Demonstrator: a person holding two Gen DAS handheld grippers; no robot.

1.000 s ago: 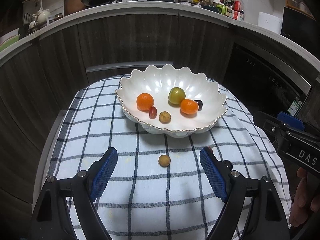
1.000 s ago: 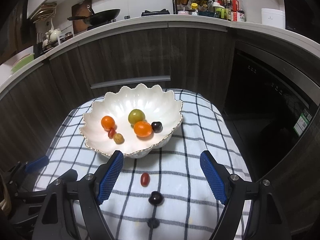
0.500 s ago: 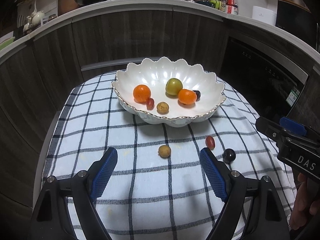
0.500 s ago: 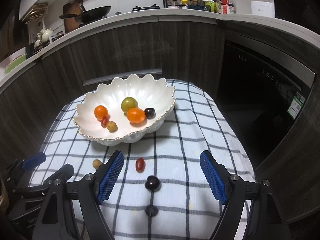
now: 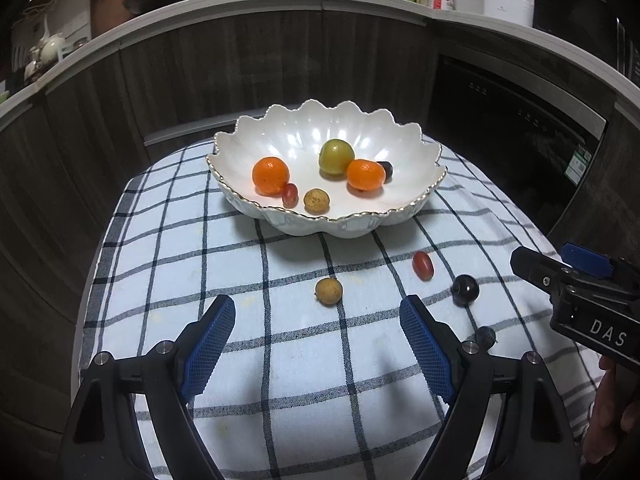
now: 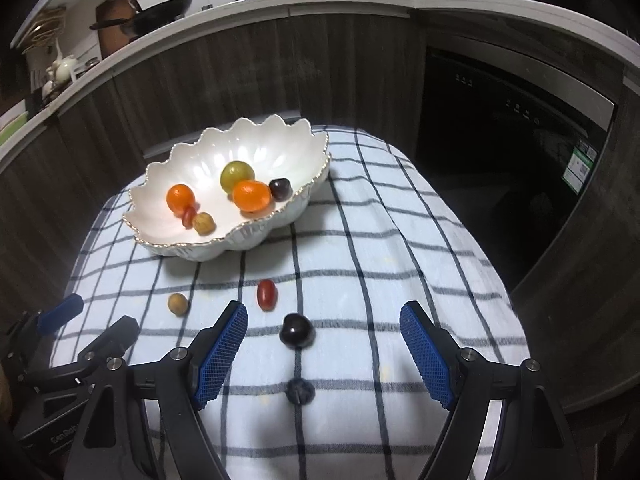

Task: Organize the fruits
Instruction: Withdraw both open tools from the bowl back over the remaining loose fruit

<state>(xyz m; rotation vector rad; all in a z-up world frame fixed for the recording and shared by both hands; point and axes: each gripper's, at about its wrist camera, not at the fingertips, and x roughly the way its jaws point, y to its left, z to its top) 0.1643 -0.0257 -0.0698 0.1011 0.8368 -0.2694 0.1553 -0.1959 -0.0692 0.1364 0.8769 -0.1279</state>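
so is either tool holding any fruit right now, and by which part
Nothing is held. The left tool and right tool are both open and empty; the loose fruit lies on the cloth.

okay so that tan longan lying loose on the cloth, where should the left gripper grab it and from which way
Pinch the tan longan across its middle, coming straight down from above. It is small, round and sits alone on the checked cloth, so the open left gripper can straddle either side.
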